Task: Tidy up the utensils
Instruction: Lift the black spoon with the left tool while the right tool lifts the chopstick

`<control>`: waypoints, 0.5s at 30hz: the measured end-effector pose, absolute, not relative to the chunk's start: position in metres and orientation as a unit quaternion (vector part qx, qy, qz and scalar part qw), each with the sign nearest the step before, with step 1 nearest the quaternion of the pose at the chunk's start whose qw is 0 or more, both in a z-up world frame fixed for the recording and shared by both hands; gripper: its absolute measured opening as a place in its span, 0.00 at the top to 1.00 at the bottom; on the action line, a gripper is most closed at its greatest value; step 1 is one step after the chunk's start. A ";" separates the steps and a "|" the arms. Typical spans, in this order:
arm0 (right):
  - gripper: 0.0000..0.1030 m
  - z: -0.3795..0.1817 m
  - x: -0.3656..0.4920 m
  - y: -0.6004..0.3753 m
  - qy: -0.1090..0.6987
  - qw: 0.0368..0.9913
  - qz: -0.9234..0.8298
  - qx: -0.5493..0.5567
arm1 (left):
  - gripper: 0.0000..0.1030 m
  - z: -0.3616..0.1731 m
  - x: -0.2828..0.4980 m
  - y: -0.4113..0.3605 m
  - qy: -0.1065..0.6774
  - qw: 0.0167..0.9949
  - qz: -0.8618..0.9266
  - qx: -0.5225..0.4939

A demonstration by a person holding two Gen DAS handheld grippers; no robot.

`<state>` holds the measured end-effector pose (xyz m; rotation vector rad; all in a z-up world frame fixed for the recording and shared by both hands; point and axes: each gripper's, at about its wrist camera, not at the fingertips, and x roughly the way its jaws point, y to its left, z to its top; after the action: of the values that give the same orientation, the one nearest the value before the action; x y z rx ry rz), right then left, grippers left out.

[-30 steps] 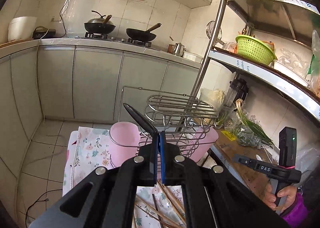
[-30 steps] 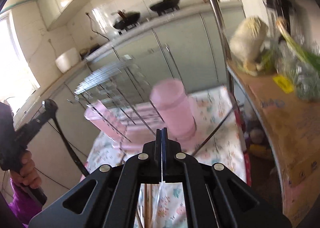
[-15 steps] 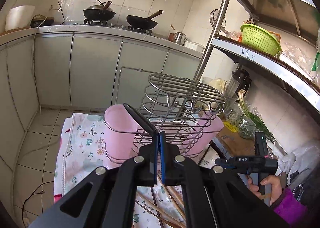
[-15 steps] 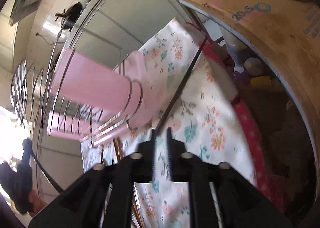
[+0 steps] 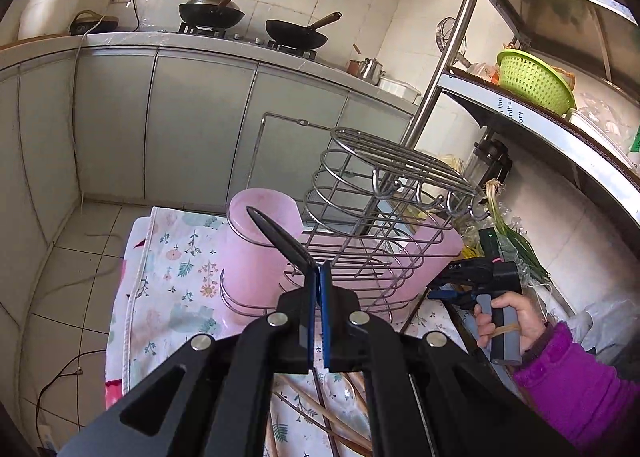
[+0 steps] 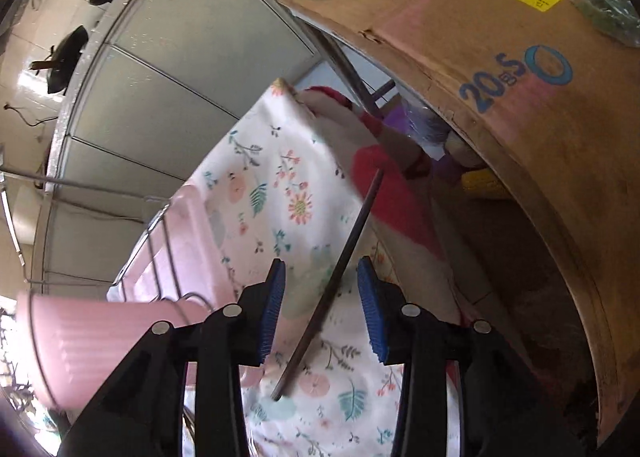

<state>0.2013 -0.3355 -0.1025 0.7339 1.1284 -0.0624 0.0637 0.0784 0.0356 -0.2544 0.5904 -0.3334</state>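
Note:
My left gripper [image 5: 319, 277] is shut on a black utensil [image 5: 280, 236] whose flat dark end points up and left, over the pink round cup [image 5: 256, 253] of the wire rack [image 5: 384, 225]. My right gripper [image 6: 321, 297] is open, low over the floral cloth [image 6: 280, 193], with a thin dark chopstick [image 6: 340, 277] lying on the cloth between its fingers. The right gripper also shows in the left wrist view [image 5: 472, 281] beside the rack. The pink cup shows at lower left of the right wrist view [image 6: 92, 337].
Several wooden chopsticks [image 5: 320, 413] lie on the cloth below my left gripper. A cardboard sheet [image 6: 520, 97] with greens lines a low shelf on the right. A metal shelf post [image 5: 436, 85], green basket [image 5: 534, 83] and kitchen counter with woks [image 5: 296, 35] stand behind.
My right gripper has dropped toward the cloth, tilted and opened around the dark chopstick. My left gripper, still shut on the black utensil, has drawn closer to the pink cup.

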 end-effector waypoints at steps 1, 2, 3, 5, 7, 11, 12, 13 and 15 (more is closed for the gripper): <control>0.68 -0.105 0.204 -0.335 0.524 0.781 -0.031 0.339 | 0.99 0.035 0.064 0.079 0.289 0.935 -0.162 -0.125; 0.77 -0.108 0.207 -0.335 0.525 0.780 -0.037 0.338 | 0.99 0.035 0.065 0.079 0.290 0.935 -0.161 -0.125; 0.86 -0.110 0.209 -0.335 0.526 0.780 -0.042 0.337 | 0.99 0.034 0.066 0.080 0.291 0.935 -0.160 -0.126; 0.91 -0.115 0.209 -0.335 0.521 0.782 -0.046 0.339 | 0.99 0.034 0.066 0.082 0.291 0.935 -0.158 -0.128; 0.92 -0.117 0.204 -0.338 0.511 0.785 -0.042 0.346 | 0.99 0.034 0.065 0.082 0.289 0.936 -0.156 -0.128; 0.93 -0.100 0.185 -0.338 0.471 0.810 -0.016 0.349 | 0.99 0.040 0.061 0.081 0.281 0.940 -0.149 -0.121; 0.94 -0.092 0.179 -0.338 0.458 0.818 -0.008 0.347 | 0.99 0.043 0.059 0.081 0.278 0.942 -0.148 -0.120; 0.94 -0.081 0.171 -0.336 0.442 0.829 0.002 0.343 | 0.99 0.046 0.057 0.081 0.274 0.943 -0.146 -0.119; 0.95 -0.057 0.157 -0.331 0.412 0.852 0.011 0.322 | 0.99 0.053 0.053 0.081 0.264 0.946 -0.144 -0.119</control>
<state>0.1575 -0.3311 -0.0571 0.6769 0.8671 0.0228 0.0534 0.0808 0.0528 -0.2421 0.5378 -0.2923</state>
